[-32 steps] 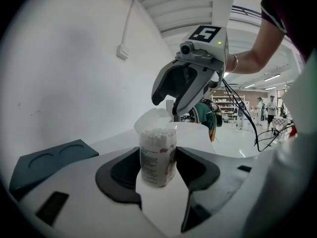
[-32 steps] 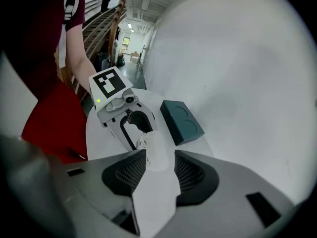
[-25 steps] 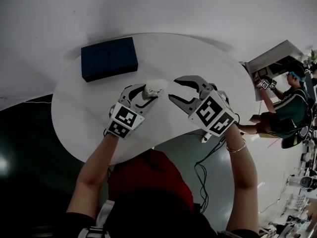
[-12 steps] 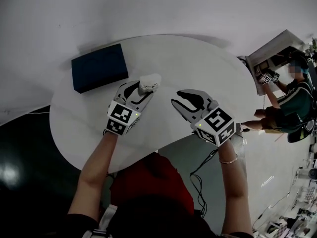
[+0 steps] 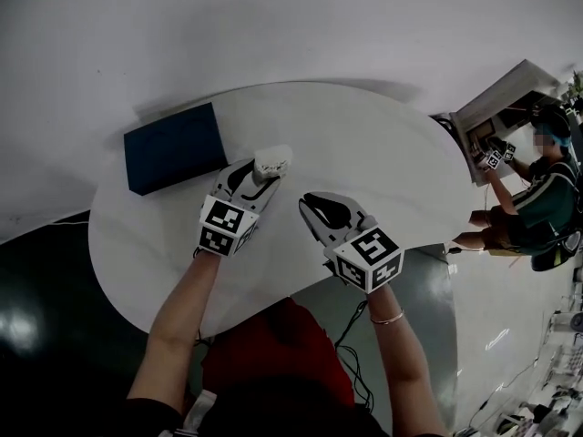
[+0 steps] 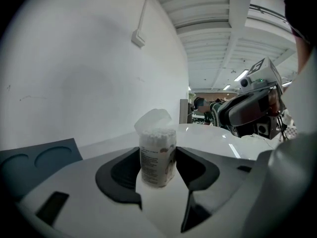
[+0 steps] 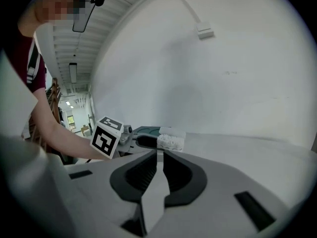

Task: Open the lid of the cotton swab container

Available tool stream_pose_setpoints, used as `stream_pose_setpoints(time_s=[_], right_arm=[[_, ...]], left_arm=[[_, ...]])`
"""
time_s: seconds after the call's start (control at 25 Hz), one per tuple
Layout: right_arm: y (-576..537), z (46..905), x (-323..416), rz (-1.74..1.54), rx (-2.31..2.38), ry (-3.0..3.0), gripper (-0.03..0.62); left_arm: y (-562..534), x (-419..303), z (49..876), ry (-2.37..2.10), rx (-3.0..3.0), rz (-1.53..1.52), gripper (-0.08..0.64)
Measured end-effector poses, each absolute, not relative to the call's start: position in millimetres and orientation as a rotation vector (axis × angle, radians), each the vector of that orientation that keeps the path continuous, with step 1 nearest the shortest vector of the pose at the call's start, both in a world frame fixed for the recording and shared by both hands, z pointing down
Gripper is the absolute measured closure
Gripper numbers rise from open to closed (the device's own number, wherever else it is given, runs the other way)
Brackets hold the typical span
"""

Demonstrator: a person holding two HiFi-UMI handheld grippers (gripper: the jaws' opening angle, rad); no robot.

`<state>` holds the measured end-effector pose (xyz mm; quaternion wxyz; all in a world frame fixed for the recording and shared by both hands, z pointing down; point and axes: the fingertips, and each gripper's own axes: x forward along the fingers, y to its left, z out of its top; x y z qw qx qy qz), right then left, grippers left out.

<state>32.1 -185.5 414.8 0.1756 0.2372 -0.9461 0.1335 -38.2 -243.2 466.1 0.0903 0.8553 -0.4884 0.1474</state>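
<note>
The cotton swab container (image 6: 157, 155) stands upright between my left gripper's (image 5: 258, 173) jaws, pinched at its sides just above the white table (image 5: 392, 153). Its lid (image 6: 154, 119) is flipped up and the swab tips show. My right gripper (image 7: 157, 156), near the container's right, has just been closing and its jaws are all but together, with nothing between them. A dark blue box (image 5: 173, 148) lies off to the left.
</note>
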Motion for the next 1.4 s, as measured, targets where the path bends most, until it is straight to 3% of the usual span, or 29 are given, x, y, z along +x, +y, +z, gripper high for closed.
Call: stream_pose_setpoints(time_s=[0.52, 1.4], right_arm=[[-204, 440, 23, 0.604, 0.816, -2.724, 0.551], [-208, 476, 25, 0.716, 0.762, -2.678, 0.551]], left_arm=[[-279, -39, 479, -1.475, 2.493, 0.409, 0.318], [-313, -38, 506, -1.444, 2.515, 0.509, 0.318]])
